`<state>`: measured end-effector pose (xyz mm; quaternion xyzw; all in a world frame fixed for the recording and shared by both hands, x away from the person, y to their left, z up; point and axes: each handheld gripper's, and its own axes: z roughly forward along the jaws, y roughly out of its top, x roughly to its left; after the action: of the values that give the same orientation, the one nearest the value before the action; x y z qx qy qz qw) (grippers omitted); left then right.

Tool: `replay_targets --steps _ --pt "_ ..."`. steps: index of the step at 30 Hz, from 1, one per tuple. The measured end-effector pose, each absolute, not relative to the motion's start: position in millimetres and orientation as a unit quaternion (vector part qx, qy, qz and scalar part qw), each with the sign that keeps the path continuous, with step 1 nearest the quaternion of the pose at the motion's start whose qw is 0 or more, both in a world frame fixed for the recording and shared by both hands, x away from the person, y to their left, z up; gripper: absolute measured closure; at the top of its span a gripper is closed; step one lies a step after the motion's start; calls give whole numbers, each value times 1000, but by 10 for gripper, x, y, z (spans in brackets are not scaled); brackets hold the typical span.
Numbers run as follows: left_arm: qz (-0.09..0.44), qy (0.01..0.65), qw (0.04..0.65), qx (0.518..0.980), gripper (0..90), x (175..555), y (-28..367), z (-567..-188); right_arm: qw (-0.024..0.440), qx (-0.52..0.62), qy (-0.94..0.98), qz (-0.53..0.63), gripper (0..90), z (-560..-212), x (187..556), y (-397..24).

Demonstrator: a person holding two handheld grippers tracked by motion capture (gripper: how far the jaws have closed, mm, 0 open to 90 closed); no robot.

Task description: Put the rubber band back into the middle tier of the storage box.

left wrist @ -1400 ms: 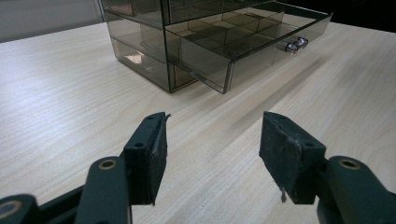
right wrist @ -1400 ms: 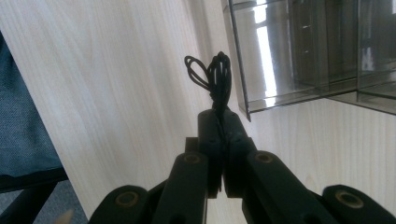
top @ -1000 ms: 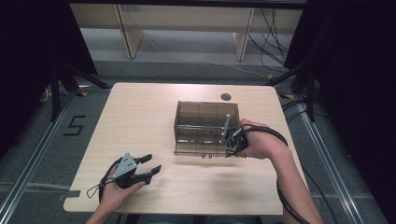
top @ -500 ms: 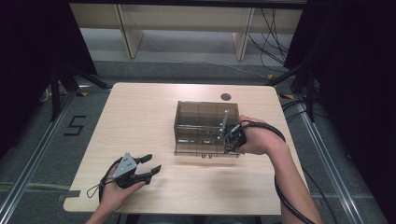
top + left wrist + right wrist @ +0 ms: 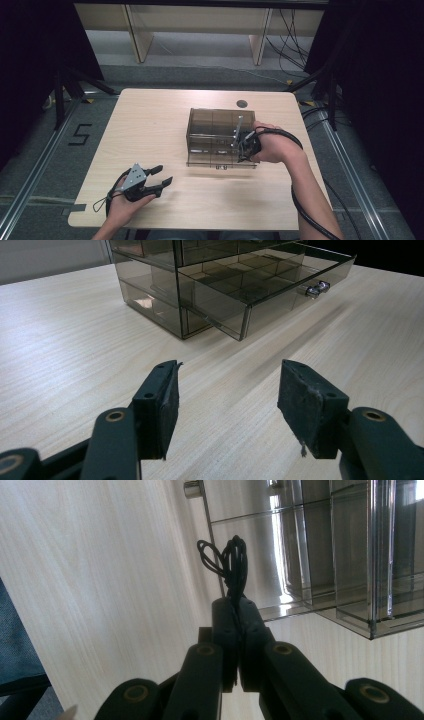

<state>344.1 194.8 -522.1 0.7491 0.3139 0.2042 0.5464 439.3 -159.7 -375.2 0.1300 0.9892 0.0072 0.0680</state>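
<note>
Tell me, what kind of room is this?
Probably a lab or workshop set up for recording. A bare wooden table holds one clear drawer box, cables trail over the floor behind, and dark curtains hang at the sides.

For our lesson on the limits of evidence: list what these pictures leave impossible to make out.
- Bundle of thin black loops clamped in the right gripper: its lower end is hidden between the shut jaws in the right gripper view, and it is too small to identify in the high view.
- Smoky transparent plastic drawer box: top cut off by the left gripper view's edge.
- Small dark round spot: too small, high view.
</note>
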Motion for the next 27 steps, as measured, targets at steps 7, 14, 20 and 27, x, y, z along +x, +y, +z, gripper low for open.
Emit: replay_targets --steps 7,14,20,27 --pt "204 314 546 749 411 3441 1949 -5221 63 117 991 19 892 -3765 4443 -1585" --pt "204 314 547 749 411 3441 1949 -5221 68 117 991 8 892 -3759 4472 -1563" --pt "204 314 547 749 411 3440 1949 -5222 67 116 991 10 892 -3763 4504 -1546" --pt "202 314 549 748 411 3444 1950 -5224 66 120 991 9 892 -3780 4530 -1528"
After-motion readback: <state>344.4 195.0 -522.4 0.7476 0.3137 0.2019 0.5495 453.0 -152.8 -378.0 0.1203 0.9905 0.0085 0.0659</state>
